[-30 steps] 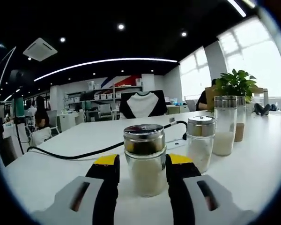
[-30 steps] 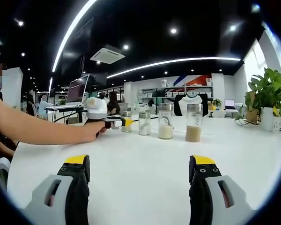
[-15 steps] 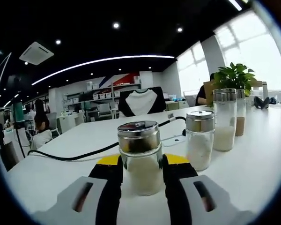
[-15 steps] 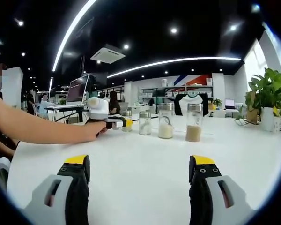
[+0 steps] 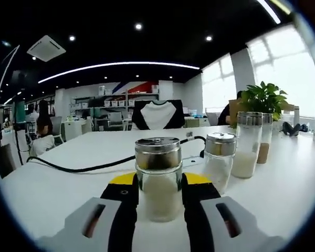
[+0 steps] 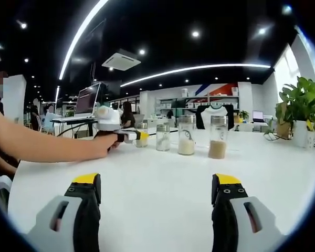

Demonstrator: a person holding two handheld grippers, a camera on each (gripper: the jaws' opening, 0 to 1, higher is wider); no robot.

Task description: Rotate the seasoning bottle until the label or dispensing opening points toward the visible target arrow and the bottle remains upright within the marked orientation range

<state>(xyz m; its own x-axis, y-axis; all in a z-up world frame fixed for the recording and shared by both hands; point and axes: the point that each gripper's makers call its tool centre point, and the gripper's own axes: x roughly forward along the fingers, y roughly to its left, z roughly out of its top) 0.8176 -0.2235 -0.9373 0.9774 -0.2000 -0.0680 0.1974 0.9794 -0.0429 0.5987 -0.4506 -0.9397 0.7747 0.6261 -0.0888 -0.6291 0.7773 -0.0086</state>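
Left tool [image 5: 158, 202] grips the upright seasoning bottle [image 5: 158, 177]; right tool [image 6: 156, 202] gapes wide.

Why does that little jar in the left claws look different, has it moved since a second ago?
Yes. Against the short jar beside it, the seasoning bottle now overlaps less gap; the left gripper has turned it slightly rightward.

Bare white table [image 6: 157, 173] ahead, jar row [image 6: 186, 135] behind, cable [image 5: 79, 167] left
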